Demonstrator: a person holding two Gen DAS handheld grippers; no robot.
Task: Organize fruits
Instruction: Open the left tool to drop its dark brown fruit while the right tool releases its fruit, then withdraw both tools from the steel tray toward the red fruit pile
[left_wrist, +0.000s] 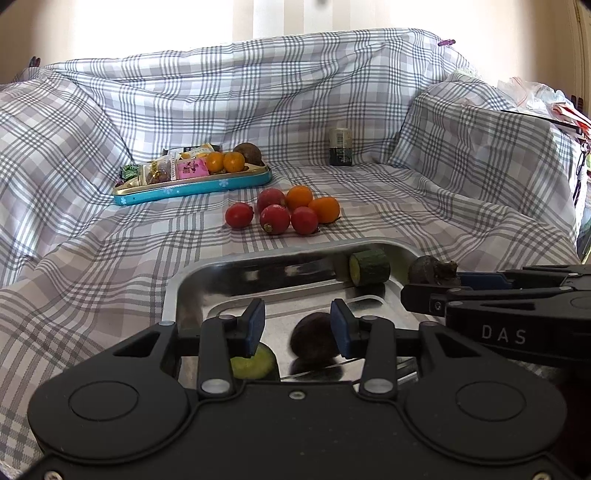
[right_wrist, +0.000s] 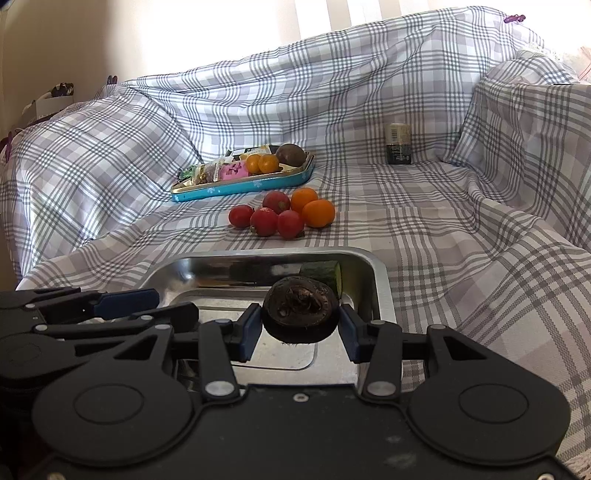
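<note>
1. Two sets of tongs hang over a steel tray (right_wrist: 382, 291). The right tongs (right_wrist: 300, 326) are clamped on a dark round fruit (right_wrist: 301, 308), held above the tray's floor.
2. The left tongs (left_wrist: 298, 325) stand apart with nothing between the pads; below them lie a dark fruit (left_wrist: 314, 338) and a green piece (left_wrist: 255, 363).
3. A cucumber chunk (left_wrist: 369, 267) sits at the tray's far wall.
4. Beyond, red and orange fruits (left_wrist: 286, 212) cluster on the checked cloth (left_wrist: 110, 240).
5. Farther off stands a blue tin (left_wrist: 192, 186) of snacks and a small jar (left_wrist: 340, 147).
</note>
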